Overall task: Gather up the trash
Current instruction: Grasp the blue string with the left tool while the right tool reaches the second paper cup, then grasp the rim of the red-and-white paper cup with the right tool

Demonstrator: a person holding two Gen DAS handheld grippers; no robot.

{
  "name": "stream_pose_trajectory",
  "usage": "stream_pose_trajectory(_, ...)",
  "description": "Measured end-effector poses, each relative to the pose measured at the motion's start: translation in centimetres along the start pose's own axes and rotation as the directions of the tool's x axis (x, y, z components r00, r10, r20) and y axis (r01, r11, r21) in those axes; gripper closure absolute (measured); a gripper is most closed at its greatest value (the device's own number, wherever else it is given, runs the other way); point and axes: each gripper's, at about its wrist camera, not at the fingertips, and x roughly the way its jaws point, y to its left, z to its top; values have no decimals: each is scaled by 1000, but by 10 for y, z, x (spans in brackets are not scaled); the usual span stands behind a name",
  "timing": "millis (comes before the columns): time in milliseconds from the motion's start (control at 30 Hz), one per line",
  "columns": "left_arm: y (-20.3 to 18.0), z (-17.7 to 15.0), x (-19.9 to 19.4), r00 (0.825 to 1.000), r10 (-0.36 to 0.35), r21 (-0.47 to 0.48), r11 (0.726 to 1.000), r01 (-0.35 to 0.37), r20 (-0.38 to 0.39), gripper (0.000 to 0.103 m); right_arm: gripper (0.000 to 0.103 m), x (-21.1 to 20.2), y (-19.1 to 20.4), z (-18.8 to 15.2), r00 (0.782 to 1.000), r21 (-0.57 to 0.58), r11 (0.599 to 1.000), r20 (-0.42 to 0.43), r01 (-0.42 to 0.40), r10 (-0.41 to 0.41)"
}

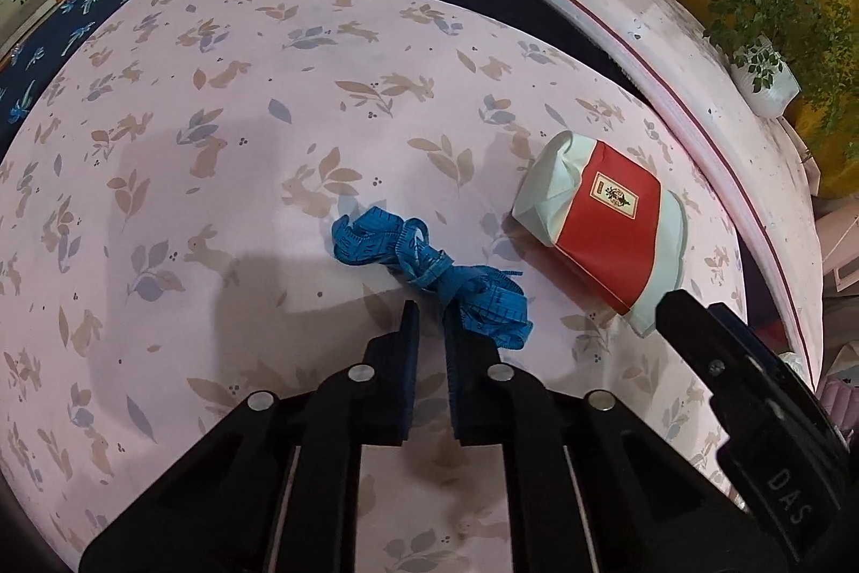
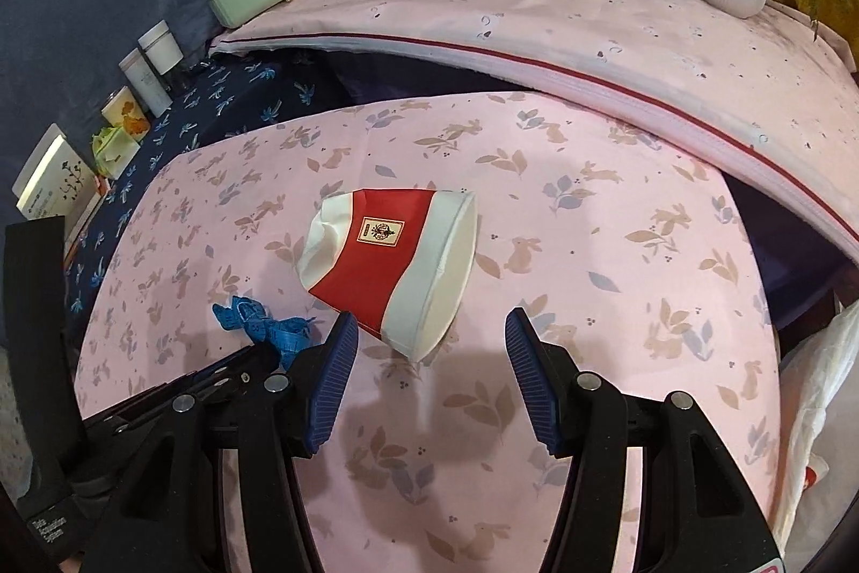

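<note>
Two pieces of trash on the table (image 1: 161,197) with its pink rabbit-print cloth: a crushed red-and-white paper cup (image 2: 392,261) on its side towards the right, and just left of it, apart from it, a tangled blue measuring tape (image 1: 429,272). Judging by looks, both very light. Cup: thin card, already dented at its closed end, easily flattened further, likely to skid on the cloth if nudged from one side only. Best taken across the open rim or over the creased red band, squeezing only gently. Tape: limp and slippery, with loose loops ready to trail or slip out; best pinched at the knotted middle, where several strands bunch together, not at a single free end. Left tongs (image 1: 432,320) drawn almost together, tips right at the near side of that knot, one loop draped beside the right-hand finger; cannot tell whether a strand is actually caught. Right tongs (image 2: 429,336) spread wide, empty, hovering at the near end of the cup with the rim's edge between the tips, left fingertip close beside the red band.
</note>
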Motion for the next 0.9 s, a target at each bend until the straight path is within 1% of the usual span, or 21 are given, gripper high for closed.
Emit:
stream_pose_trajectory(67, 0, 0, 0, 1000, -3, 4, 1000, 3, 4, 98, 53, 8, 2, 0, 1000, -2, 1000, -15, -2, 2)
stream_pose_trajectory(100, 0, 0, 0, 1000, -3, 6, 1000, 3, 5, 98, 56, 12, 4, 0, 1000, -5, 1000, -23, -3, 3)
stream_pose_trajectory(233, 1, 0, -1, 1000, -5, 10, 1000, 5, 5, 99, 66, 23, 7, -2, 999, -13, 1000, -43, -4, 3)
stream_pose_trajectory(267, 0, 0, -1, 1000, -5, 13, 1000, 5, 6, 100, 71, 25, 7, -2, 999, -12, 1000, -48, -5, 5)
stream_pose_trajectory(300, 0, 0, -2, 1000, -6, 14, 1000, 6, 6, 100, 80, 28, 7, -3, 999, -11, 1000, -53, -9, 8)
stream_pose_trajectory(333, 0, -1, -3, 1000, -9, 14, 1000, 9, 6, 102, 84, 30, 8, -4, 998, -11, 1000, -59, -12, 11)
stream_pose_trajectory(400, -1, -2, -5, 1000, -10, 18, 1000, 10, 10, 102, 100, 30, 8, -5, 998, -13, 1000, -62, -17, 17)
stream_pose_trajectory(667, -9, -11, -21, 999, -11, 42, 999, 10, 34, 103, 100, 4, 4, -7, 1000, -15, 999, -9, -30, 30)
stream_pose_trajectory(733, -11, -11, -25, 999, -13, 45, 999, 11, 40, 103, 99, 0, 2, -5, 999, -10, 999, -7, -34, 34)
stream_pose_trajectory(800, -12, -11, -29, 999, -15, 49, 999, 13, 48, 103, 91, 0, -1, -4, 999, 4, 999, -14, -44, 44)
stream_pose_trajectory(900, -11, -7, -36, 998, -8, 56, 998, 4, 67, 103, 83, 1, -2, -1, 999, 13, 999, -12, -52, 52)
